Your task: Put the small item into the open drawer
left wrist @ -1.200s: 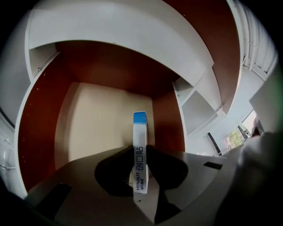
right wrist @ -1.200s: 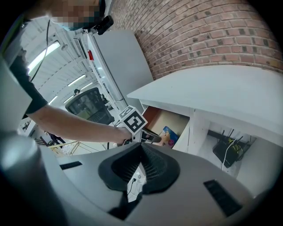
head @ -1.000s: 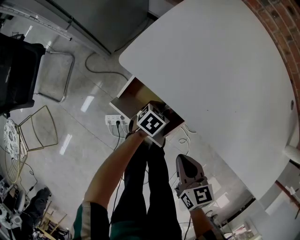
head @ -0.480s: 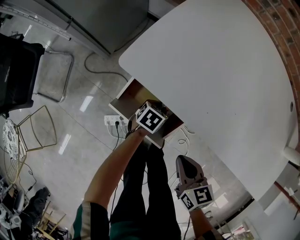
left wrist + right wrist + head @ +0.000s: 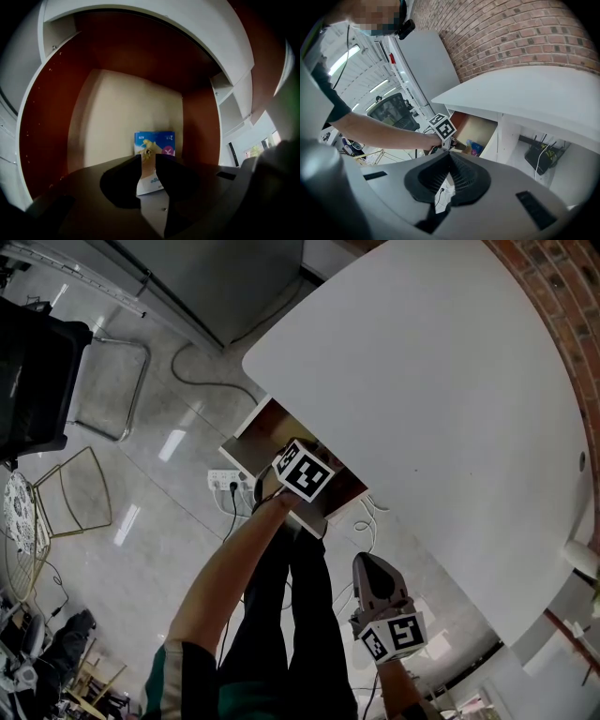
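Down at 6 o'clock in the open drawer (image 5: 117,108), small box (image 5: 154,140) lies flat where wanted, beyond my left gripper (image 5: 148,159), jaws parted; right gripper (image 5: 449,157), closed on nothing, hangs clear at 5 o'clock.

The drawer (image 5: 117,108) stood open, its pale bottom bare left of and beyond the box (image 5: 159,143). Red-brown walls (image 5: 44,140) closed both sides, the tabletop (image 5: 450,399) overhung it, and the left gripper (image 5: 148,161), jaws parted, filled the mouth.

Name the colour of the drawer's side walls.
Reddish brown. The drawer walls show best in the left gripper view.
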